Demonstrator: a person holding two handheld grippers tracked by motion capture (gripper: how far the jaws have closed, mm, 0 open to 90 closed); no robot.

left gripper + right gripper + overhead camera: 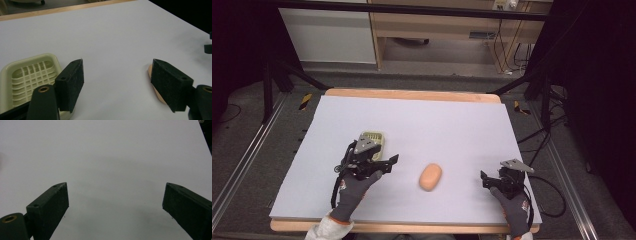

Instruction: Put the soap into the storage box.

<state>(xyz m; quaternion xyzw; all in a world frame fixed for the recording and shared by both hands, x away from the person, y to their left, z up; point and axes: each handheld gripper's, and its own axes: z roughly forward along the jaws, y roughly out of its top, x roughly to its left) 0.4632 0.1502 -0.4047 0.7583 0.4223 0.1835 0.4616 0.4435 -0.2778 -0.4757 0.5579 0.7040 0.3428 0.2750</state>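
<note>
A peach oval soap bar point(430, 176) lies on the white table sheet point(422, 125) near the front middle. A pale yellow soap dish point(373, 139) with a slotted floor sits to its left. My left gripper point(379, 164) hovers open just in front of the dish, between dish and soap. In the left gripper view the dish point(27, 75) lies beside the left jaw, and an edge of the soap point(150, 72) peeks out behind the right jaw. My right gripper point(493, 181) rests open near the front right, nothing between its jaws point(115, 202).
The sheet covers a wooden tabletop point(412, 94) whose edge shows at the back. Black frame legs and cables point(552, 150) stand off the table's right side. A wooden shelf unit point(437, 25) is on the floor beyond.
</note>
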